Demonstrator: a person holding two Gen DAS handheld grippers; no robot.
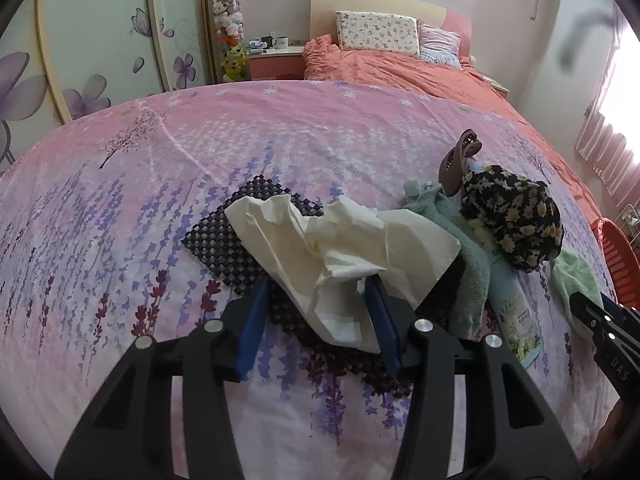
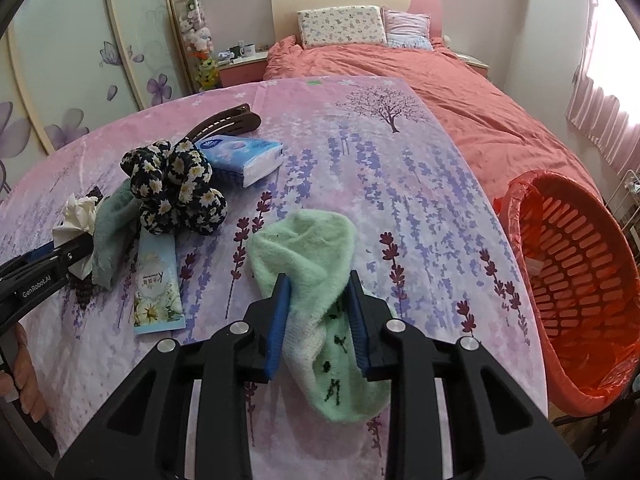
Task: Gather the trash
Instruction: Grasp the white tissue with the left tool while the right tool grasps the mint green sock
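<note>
A crumpled cream tissue (image 1: 340, 244) lies on a dark mesh mat (image 1: 224, 240) on the pink flowered cloth. My left gripper (image 1: 316, 296) is open, its blue pads on either side of the tissue's near end; it also shows at the left of the right wrist view (image 2: 60, 256) beside the tissue (image 2: 78, 212). My right gripper (image 2: 318, 292) is open around a light green sock (image 2: 312, 256), which lies flat on the cloth. An orange trash basket (image 2: 576, 280) lined with a red bag stands off the table's right edge.
A grey-green sock (image 1: 468, 264), a black floral scrunchie (image 2: 176, 188), a brown hair clip (image 2: 228, 120), a blue tissue pack (image 2: 244, 152) and a flowered tube (image 2: 156, 284) lie between the grippers. A bed with an orange duvet (image 2: 440, 92) is behind.
</note>
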